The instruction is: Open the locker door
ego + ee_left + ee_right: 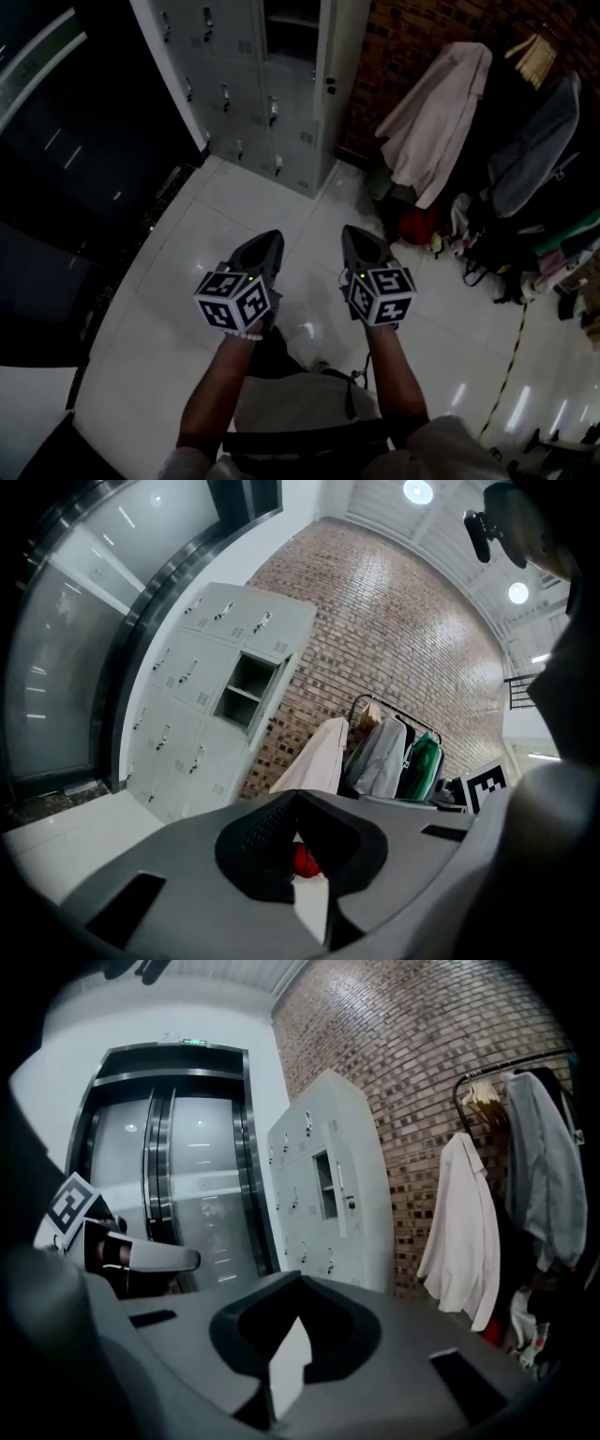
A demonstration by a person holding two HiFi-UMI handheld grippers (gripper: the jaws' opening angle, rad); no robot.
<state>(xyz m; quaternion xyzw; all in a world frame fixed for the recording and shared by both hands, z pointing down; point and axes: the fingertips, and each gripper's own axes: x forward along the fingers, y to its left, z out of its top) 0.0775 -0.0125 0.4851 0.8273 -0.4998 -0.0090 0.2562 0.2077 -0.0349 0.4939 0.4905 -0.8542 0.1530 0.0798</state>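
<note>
While the person (281,403) is standing on a white tiled floor (169,309), two grey grippers, each carrying a marker cube, are being held out in front. The left gripper (273,236) and the right gripper (348,231) are pointing side by side, near each other but apart, toward the lockers. Both pairs of jaws are sitting pressed together at the tips, with nothing gripped between them.

Well beyond the grippers, a grey locker bank (234,94) is standing against the brick wall (412,37). One upper compartment (291,28) is showing its dark inside and a shelf. Its locker door (324,84) is hanging swung out at the compartment's right edge. Right of the lockers, a pale coat (436,112) and darker garments (534,150) are hanging along the wall. Left of the lockers, dark glass doors (187,1194) are reflecting light.
</note>
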